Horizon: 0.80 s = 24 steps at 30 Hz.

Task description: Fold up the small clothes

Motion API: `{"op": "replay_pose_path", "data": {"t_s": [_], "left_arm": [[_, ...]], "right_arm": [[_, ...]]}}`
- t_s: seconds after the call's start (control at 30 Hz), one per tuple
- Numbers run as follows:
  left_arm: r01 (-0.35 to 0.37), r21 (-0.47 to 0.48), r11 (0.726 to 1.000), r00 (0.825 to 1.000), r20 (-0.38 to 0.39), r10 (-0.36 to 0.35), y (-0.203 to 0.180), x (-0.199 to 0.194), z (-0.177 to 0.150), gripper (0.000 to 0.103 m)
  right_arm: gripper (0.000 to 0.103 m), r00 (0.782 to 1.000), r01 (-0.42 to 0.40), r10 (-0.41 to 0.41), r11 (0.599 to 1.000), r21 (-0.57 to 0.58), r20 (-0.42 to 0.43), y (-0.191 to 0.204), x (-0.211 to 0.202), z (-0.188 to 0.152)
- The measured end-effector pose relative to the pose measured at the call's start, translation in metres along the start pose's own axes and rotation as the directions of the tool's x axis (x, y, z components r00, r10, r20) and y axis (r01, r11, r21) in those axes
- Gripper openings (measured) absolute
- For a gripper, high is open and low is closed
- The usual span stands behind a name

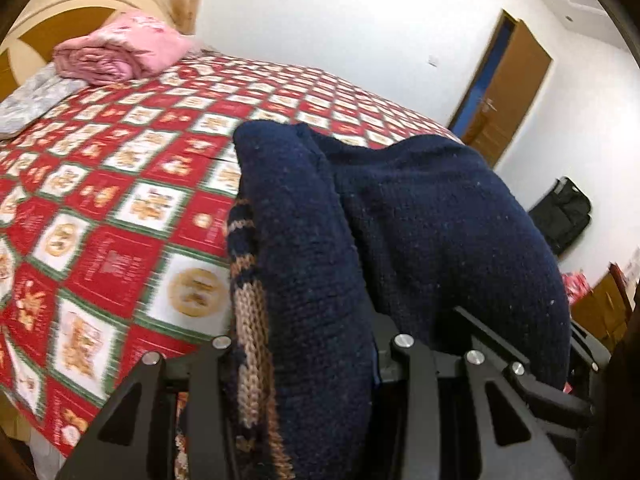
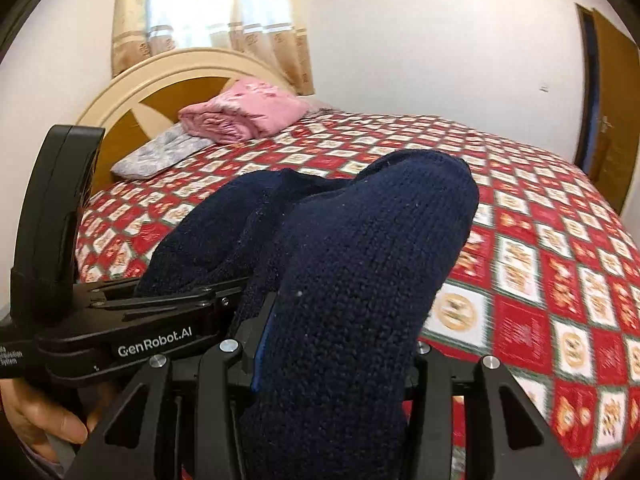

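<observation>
A navy knitted sweater [image 1: 420, 220] with a tan-and-navy striped edge [image 1: 250, 320] is held up above the bed. My left gripper [image 1: 320, 360] is shut on it; the knit drapes over the fingers and hides the tips. My right gripper [image 2: 328, 360] is shut on the same navy sweater [image 2: 360, 260], which bulges up between its fingers and hides them. The left gripper [image 2: 180, 304] shows in the right wrist view, close at the left, clamped on the cloth. Both grippers sit side by side, above the red patterned bedspread [image 1: 120, 220].
The bed [image 2: 560, 240] fills the space below. A folded pink blanket [image 2: 244, 116] and a grey pillow [image 2: 160, 156] lie by the headboard [image 2: 132, 92]. A brown door [image 1: 508, 92] and a black bag [image 1: 560, 212] stand at the right. A hand [image 2: 40, 412] holds the left gripper.
</observation>
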<state>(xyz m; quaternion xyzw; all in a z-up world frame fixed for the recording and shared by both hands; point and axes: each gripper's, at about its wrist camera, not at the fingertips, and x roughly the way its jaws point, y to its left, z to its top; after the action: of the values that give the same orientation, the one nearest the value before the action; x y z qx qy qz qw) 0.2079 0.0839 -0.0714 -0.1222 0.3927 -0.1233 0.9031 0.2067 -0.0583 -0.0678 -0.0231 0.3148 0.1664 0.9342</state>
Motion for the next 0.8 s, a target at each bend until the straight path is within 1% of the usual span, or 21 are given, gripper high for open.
{"op": "replay_pose_path", "data": {"t_s": [0.1,0.2,0.43,0.6,0.67,0.8], "left_arm": [[-0.051,-0.017,0.999,0.999,0.019,0.051,0.015,0.002,0.009,0.041],[-0.077,-0.033,0.997,0.996,0.033,0.078,0.029,0.003,0.017,0.041],[-0.117,-0.051,0.992,0.991,0.063,0.12,0.047,0.007,0.038,0.041],[-0.142,-0.077,0.987,0.985,0.086,0.149,0.057,0.012,0.053,0.041],[-0.164,-0.076,0.983,0.981,0.089,0.171,0.058,0.02,0.06,0.041],[-0.206,-0.056,0.977,0.974,0.085,0.211,0.056,0.047,0.071,0.041]], "right_arm": [[0.045,0.999,-0.033,0.033,0.999,-0.023,-0.003,0.012,0.017,0.01],[0.045,0.998,-0.058,0.058,0.998,-0.039,0.004,0.02,0.031,0.02],[0.045,0.995,-0.095,0.097,0.994,-0.05,0.025,0.027,0.056,0.04],[0.045,0.992,-0.114,0.119,0.989,-0.097,0.049,0.03,0.073,0.057],[0.045,0.99,-0.125,0.13,0.987,-0.106,0.049,0.025,0.086,0.064],[0.045,0.993,-0.111,0.115,0.99,-0.091,0.039,0.011,0.119,0.069]]}}
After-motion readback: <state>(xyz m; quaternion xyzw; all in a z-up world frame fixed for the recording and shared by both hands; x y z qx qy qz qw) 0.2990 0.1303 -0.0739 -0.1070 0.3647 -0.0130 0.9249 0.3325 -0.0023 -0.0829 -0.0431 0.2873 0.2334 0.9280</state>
